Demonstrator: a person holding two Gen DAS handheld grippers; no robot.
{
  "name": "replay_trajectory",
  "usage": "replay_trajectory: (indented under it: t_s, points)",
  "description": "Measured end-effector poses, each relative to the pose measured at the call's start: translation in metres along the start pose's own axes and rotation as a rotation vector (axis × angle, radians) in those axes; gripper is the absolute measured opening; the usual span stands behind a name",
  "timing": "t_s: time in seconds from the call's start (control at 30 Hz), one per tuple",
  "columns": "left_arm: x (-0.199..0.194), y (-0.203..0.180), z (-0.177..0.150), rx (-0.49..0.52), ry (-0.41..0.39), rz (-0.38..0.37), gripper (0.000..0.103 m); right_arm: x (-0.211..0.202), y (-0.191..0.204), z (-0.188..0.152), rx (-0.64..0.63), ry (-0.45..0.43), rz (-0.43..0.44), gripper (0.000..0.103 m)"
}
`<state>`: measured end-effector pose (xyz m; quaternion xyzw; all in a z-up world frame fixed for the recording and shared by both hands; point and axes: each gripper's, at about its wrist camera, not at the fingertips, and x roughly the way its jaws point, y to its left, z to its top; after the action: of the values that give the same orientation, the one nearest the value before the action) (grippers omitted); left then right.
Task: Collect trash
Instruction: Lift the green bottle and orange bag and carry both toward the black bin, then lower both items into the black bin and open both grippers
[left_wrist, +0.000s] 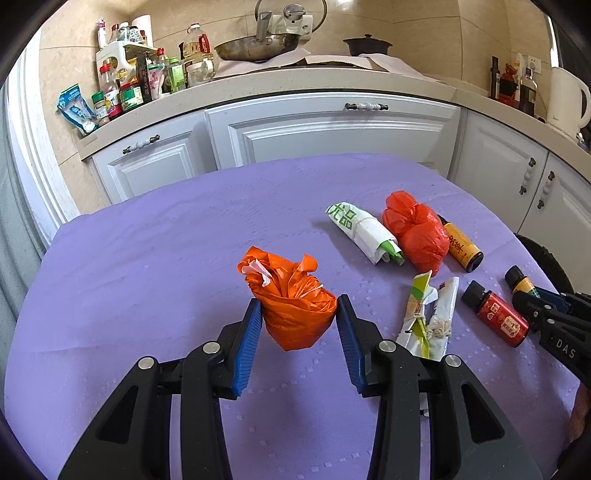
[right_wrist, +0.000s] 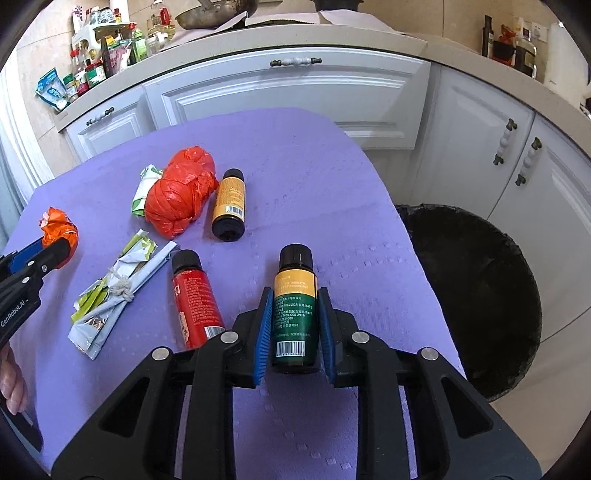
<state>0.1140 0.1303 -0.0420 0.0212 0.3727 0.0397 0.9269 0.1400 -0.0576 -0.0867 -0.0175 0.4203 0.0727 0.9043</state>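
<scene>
My left gripper (left_wrist: 299, 314) is shut on an orange plastic bag wad (left_wrist: 295, 302), held above the purple cloth; the wad also shows in the right wrist view (right_wrist: 59, 230). My right gripper (right_wrist: 295, 314) is shut on a green-and-yellow bottle (right_wrist: 295, 314) with a black cap, near the table's right edge. On the cloth lie a red bottle (right_wrist: 192, 295), a yellow-label bottle (right_wrist: 229, 201), a red plastic bag wad (right_wrist: 181, 195), a rolled white-green wrapper (left_wrist: 364, 232) and tied flattened wrappers (right_wrist: 114, 291).
A black trash bin (right_wrist: 476, 295) stands on the floor right of the table (right_wrist: 332, 184). White kitchen cabinets (left_wrist: 325, 129) run behind, with a counter holding bottles, a wok and a kettle (left_wrist: 567, 99).
</scene>
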Motion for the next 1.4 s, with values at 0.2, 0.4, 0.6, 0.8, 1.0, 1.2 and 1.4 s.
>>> replay_trajectory:
  t_s: [0.2,0.4,0.6,0.8,1.0,1.2,1.4]
  points:
    - [-0.005,-0.009,0.003,0.007,-0.014,-0.024,0.042,-0.017,-0.008,0.0,0.018,-0.065,-0.031,0.023]
    - [-0.015,-0.032,0.01,0.023,-0.044,-0.074,0.042,-0.04,-0.032,0.0,0.063,-0.137,-0.069,0.023]
    - [-0.02,-0.071,0.018,0.057,-0.059,-0.14,0.042,-0.058,-0.065,0.001,0.12,-0.196,-0.142,0.023]
    - [-0.023,-0.117,0.03,0.097,-0.084,-0.213,0.042,-0.067,-0.099,-0.002,0.177,-0.223,-0.21,0.023]
    - [-0.023,-0.162,0.038,0.139,-0.11,-0.268,0.042,-0.069,-0.128,-0.005,0.214,-0.235,-0.259,0.023]
    - [-0.015,-0.203,0.047,0.185,-0.118,-0.295,0.042,-0.069,-0.151,-0.007,0.236,-0.247,-0.288,0.023]
    - [-0.005,-0.237,0.05,0.234,-0.121,-0.306,0.042,-0.064,-0.167,-0.007,0.252,-0.249,-0.295,0.023]
